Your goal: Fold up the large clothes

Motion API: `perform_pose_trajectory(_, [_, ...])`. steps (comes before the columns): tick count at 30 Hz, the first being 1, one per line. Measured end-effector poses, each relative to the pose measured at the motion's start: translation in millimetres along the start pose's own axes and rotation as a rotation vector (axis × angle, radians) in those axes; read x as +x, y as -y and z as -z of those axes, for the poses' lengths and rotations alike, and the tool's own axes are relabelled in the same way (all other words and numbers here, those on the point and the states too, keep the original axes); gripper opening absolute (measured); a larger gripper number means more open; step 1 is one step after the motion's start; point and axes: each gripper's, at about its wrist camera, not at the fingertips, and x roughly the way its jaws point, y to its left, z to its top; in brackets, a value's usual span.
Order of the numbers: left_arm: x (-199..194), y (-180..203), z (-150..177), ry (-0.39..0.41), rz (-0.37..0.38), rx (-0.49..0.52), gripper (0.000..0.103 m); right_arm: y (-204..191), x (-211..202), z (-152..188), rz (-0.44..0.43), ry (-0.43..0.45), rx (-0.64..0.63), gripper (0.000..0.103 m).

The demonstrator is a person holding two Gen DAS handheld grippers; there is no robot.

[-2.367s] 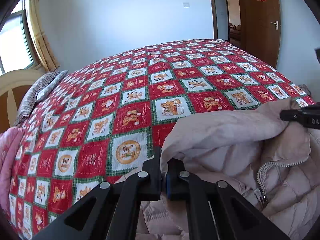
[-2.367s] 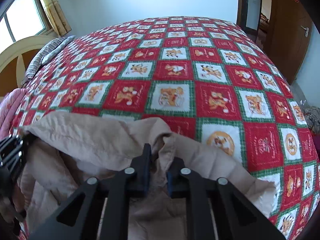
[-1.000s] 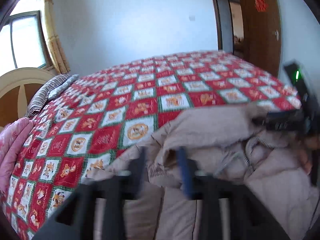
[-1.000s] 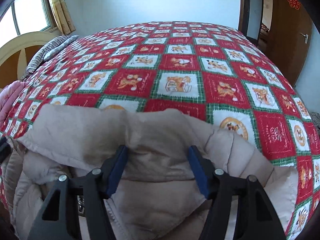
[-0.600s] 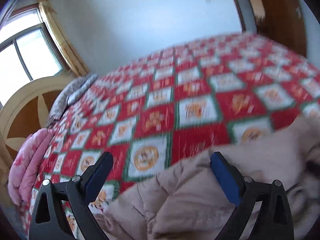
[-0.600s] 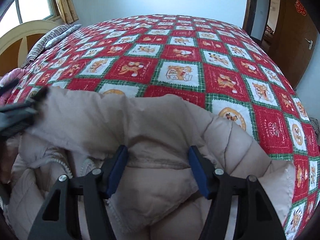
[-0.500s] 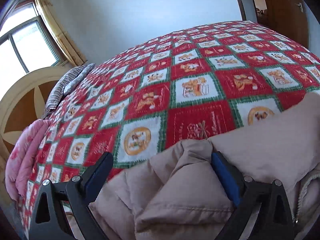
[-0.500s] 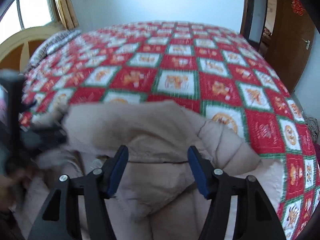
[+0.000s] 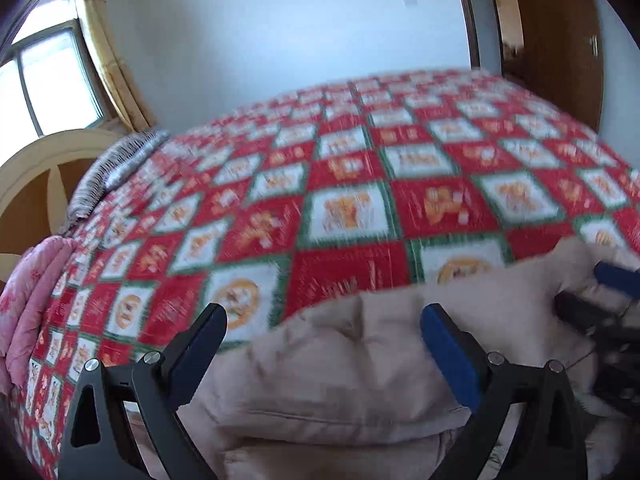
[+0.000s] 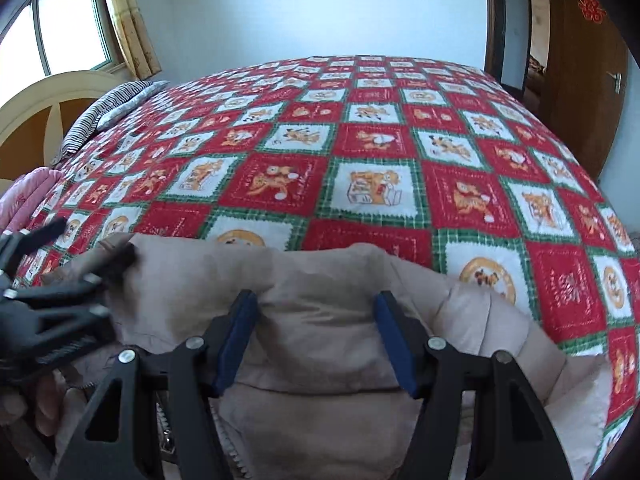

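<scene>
With the jacket (image 10: 320, 344) lying bunched at the near edge of the bed (image 10: 360, 152), I hold my left gripper (image 9: 324, 340) spread wide over its left side, gripping nothing. My right gripper (image 10: 316, 332) straddles the folded-over top edge, equally unclenched, so either can pick a fresh hold.

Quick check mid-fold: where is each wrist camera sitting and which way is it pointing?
Left wrist: low over the jacket, facing across the bed to the wall; its open left gripper shows, right gripper at the right edge.
Right wrist: over the jacket's right part, same heading; open right gripper and left gripper at left.
Shared: jacket, bed, window, door.
</scene>
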Motion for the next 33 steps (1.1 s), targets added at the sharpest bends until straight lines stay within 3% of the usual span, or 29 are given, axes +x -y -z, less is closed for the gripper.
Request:
perform_pose_trajectory(6, [22,8,11,-0.045,0.028,-0.005,0.098,2,10,9,-0.031,-0.019,0.005,0.065])
perform_pose_trajectory(21, [36,8,14,-0.084,0.036,-0.021,0.102,-14,26,15,0.079,-0.061,-0.084,0.066])
perform_pose_trajectory(33, [36,10,15,-0.077,0.026,-0.017,0.102,-15,28,16,0.091,-0.064,-0.088,0.066])
